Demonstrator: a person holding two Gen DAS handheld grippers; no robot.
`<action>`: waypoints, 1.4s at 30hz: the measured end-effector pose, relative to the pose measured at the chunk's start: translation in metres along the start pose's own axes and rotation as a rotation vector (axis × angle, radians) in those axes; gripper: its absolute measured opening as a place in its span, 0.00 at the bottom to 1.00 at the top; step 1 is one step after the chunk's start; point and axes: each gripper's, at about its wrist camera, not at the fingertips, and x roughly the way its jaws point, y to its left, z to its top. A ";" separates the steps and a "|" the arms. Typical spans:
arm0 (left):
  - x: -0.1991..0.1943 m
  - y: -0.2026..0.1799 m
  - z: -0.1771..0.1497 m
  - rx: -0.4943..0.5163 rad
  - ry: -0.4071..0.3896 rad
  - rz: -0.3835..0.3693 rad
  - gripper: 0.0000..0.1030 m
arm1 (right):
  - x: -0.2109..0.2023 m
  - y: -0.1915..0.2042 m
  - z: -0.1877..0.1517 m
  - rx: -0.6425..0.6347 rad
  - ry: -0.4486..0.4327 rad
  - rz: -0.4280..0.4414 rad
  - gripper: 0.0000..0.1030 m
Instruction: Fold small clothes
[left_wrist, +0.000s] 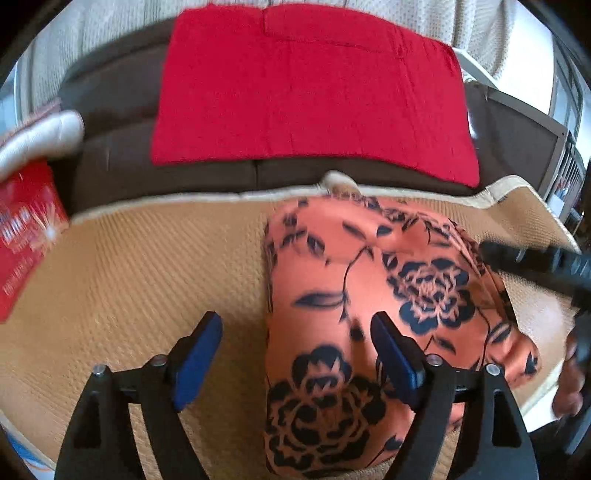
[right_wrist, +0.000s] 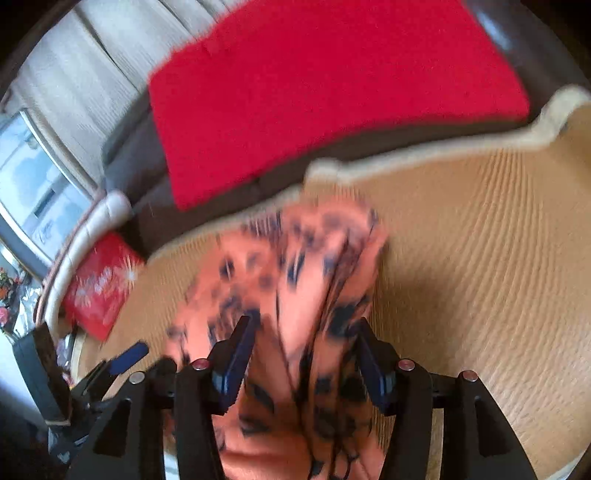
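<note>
Fingers of the left gripper (left_wrist: 297, 362) are spread wide, nothing pinched; the floral garment (left_wrist: 373, 306) lies partly between them, flat on the woven mat (left_wrist: 147, 266). Right gripper (right_wrist: 301, 363) pads are seen parted around a bunched ridge of the same cloth; contact cannot be told through the blur. Risks noted: the slick fabric may slide and the fold spring open if released unevenly; a pad may snag the mat's raised edge and drag it.
</note>
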 end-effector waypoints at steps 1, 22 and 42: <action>0.002 -0.004 -0.001 0.015 0.002 0.012 0.81 | -0.007 0.005 0.004 -0.027 -0.046 0.014 0.57; -0.124 -0.044 -0.024 0.043 -0.139 0.243 0.91 | -0.116 0.052 -0.017 -0.124 -0.058 -0.075 0.70; -0.288 -0.044 -0.023 -0.011 -0.401 0.371 1.00 | -0.205 0.125 -0.063 -0.292 -0.154 -0.100 0.73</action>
